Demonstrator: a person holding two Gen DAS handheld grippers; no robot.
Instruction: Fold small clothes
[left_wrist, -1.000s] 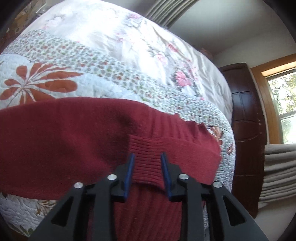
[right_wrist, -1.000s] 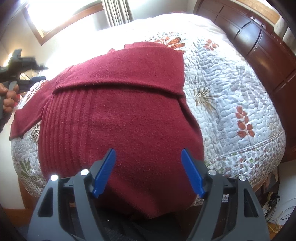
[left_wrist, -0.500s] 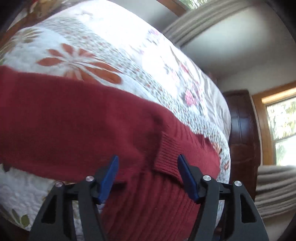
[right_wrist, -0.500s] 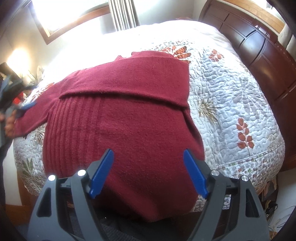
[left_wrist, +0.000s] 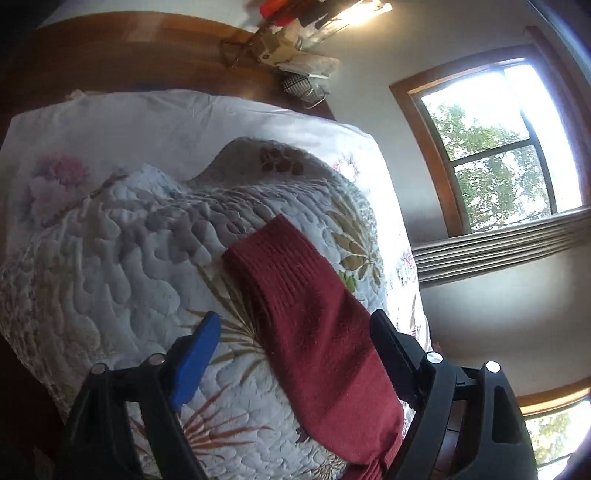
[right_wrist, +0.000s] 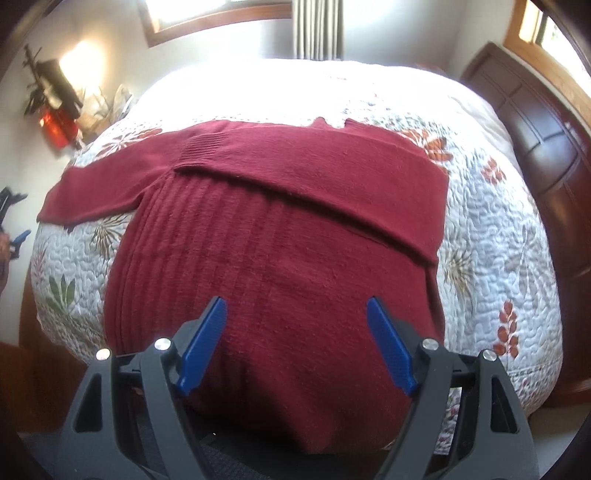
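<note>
Lying between parted left claw (left_wrist: 295, 354): sweater sleeve (left_wrist: 303, 295)

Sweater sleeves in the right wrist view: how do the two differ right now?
The right sleeve is folded across the sweater body; the left sleeve lies spread out on the quilt. The right sleeve's ribbed cuff shows; the left sleeve's cuff is out of sight. Both are dark red knit, lying flat.

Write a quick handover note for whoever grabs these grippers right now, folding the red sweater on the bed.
Left gripper: open, holds nothing, over the unfolded sleeve.
Right gripper: open, holds nothing, above the sweater's hem end.
Red sweater lies flat on the quilt.
Done: one sleeve is folded across the chest.
Left: fold the other sleeve in, then fold the body.
</note>
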